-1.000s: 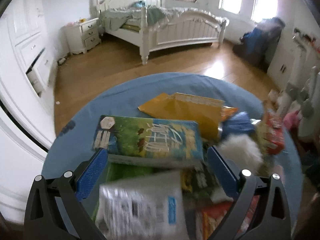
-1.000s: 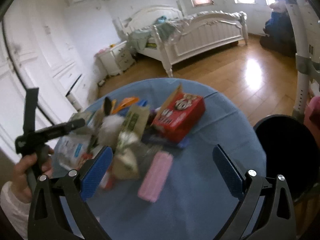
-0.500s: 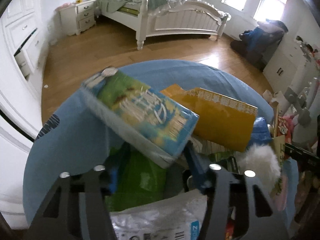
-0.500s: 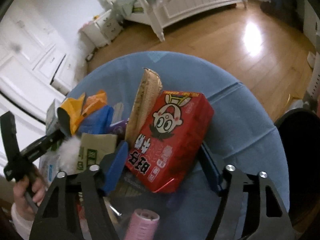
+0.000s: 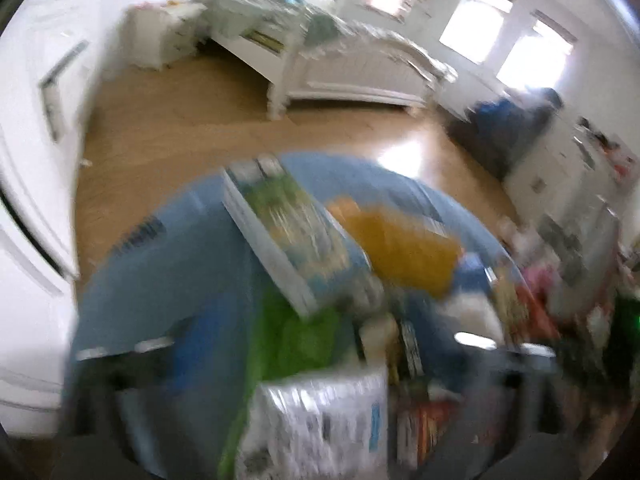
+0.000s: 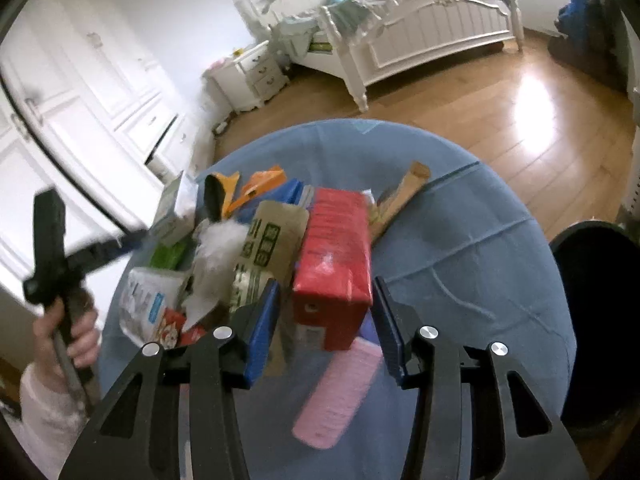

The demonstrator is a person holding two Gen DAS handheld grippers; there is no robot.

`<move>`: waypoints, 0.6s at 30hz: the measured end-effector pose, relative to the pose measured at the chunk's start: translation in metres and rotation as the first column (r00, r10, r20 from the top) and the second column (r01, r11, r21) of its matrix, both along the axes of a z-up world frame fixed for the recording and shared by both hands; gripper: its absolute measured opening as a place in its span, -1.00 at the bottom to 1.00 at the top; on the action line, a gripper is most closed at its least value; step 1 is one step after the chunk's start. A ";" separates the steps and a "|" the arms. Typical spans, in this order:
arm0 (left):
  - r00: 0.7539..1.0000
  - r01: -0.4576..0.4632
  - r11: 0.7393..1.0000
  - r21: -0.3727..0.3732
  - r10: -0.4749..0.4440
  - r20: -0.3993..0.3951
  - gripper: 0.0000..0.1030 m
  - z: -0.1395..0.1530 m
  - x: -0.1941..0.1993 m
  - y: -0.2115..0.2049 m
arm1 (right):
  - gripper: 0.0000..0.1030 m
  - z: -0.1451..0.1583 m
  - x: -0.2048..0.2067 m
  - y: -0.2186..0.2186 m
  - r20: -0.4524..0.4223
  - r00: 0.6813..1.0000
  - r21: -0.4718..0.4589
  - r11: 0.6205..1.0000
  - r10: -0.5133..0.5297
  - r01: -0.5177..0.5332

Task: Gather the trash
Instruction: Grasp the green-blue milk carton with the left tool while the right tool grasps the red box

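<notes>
My right gripper (image 6: 326, 320) is shut on a red snack box (image 6: 334, 264) and holds it tilted above the blue round table (image 6: 460, 240). A pink bottle (image 6: 340, 396) lies below it. My left gripper (image 5: 316, 340) shows heavily blurred; it grips a green and blue box (image 5: 296, 236) that sticks up over the pile of wrappers. The same gripper shows at the left of the right wrist view (image 6: 132, 240), held by a hand. A yellow packet (image 5: 400, 248), a green packet (image 5: 296, 340) and a white foil bag (image 5: 320, 424) lie in the pile.
A black trash bin (image 6: 596, 320) stands at the table's right edge. A brown paper bag (image 6: 268, 248), white fluff (image 6: 220, 240) and orange wrappers (image 6: 260, 184) crowd the table's left half. A white bed (image 6: 420, 36) and wardrobe (image 6: 80, 92) stand behind.
My right gripper closed on the red box and lifted it up on end. My left gripper closed on the green and blue box and is swinging fast, which blurs its view.
</notes>
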State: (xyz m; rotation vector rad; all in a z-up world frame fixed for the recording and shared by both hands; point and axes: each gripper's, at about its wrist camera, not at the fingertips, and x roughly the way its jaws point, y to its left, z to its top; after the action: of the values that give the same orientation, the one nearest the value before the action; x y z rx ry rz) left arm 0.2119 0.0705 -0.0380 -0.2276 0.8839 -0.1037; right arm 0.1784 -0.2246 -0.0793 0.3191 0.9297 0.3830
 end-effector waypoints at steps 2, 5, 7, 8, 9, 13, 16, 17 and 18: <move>1.000 -0.023 0.999 0.045 0.024 -0.012 0.90 0.003 0.019 -0.005 | -0.09 -0.004 -0.002 0.004 -0.015 1.000 -0.007 1.000 -0.008 0.008; 0.988 -0.056 0.988 0.146 0.076 -0.134 0.88 -0.020 0.062 -0.014 | -0.09 -0.012 -0.002 0.005 -0.028 0.999 -0.028 0.999 -0.018 0.017; 0.979 -0.054 0.987 0.150 0.081 -0.184 0.46 -0.033 0.077 -0.015 | 0.05 -0.014 0.003 0.009 -0.036 0.999 -0.053 0.998 -0.019 0.017; 0.975 -0.050 0.991 0.124 0.075 -0.207 0.32 -0.038 0.080 -0.013 | 0.13 -0.014 0.005 0.008 -0.029 1.000 -0.037 0.999 -0.012 0.011; 0.973 -0.053 0.993 0.104 0.075 -0.220 0.20 -0.040 0.081 -0.011 | 0.25 -0.013 0.007 0.008 -0.021 1.000 -0.030 1.000 -0.009 0.008; 0.980 -0.057 0.996 0.063 0.068 -0.189 -0.05 -0.035 0.073 -0.001 | 0.24 -0.015 0.014 0.012 -0.004 1.000 -0.004 1.000 0.012 -0.012; 0.990 -0.050 0.998 0.041 0.055 -0.133 -0.06 -0.027 0.043 0.011 | -0.38 -0.011 0.012 0.014 0.025 1.000 0.007 1.000 0.009 -0.009; 0.994 -0.041 0.999 0.021 0.043 -0.104 -0.06 -0.022 0.029 0.011 | -0.38 -0.007 0.007 0.012 0.049 0.999 0.023 1.000 0.003 -0.004; 0.997 -0.031 1.000 0.000 0.031 -0.075 -0.06 -0.013 0.019 0.010 | -0.38 -0.002 0.002 0.010 0.070 0.998 0.045 0.999 0.007 -0.010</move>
State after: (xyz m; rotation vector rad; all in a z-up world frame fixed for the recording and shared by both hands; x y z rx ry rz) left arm 0.2313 0.0807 -0.0513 -0.2471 0.9546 -0.0669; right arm 0.1802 -0.2149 -0.0817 0.3412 0.8550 0.4208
